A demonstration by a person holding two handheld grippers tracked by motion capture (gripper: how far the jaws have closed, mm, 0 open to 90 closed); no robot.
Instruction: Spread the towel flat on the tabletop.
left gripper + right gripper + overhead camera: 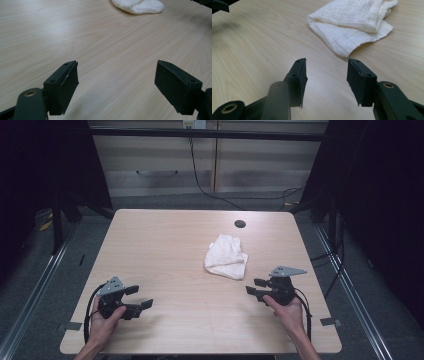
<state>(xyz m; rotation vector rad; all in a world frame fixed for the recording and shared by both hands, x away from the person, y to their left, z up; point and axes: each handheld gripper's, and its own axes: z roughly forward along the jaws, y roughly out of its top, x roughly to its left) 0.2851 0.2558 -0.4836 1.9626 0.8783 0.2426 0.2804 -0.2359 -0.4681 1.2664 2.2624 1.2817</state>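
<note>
A crumpled, loosely folded white cloth (226, 256) lies right of the table's middle; it also lies at the top of the left gripper view as the cloth (138, 6) and close ahead in the right gripper view as the cloth (354, 23). My left gripper (139, 297) rests near the front left corner, jaws wide apart with bare wood between them (116, 82). My right gripper (255, 286) sits just in front and to the right of the cloth, jaws partly apart, nothing between them (326, 80).
The light wooden table (165, 245) has a round cable hole (240, 224) near its far edge. Dark curtains flank both sides, and cables run across the floor behind. A metal rail runs along each side of the table.
</note>
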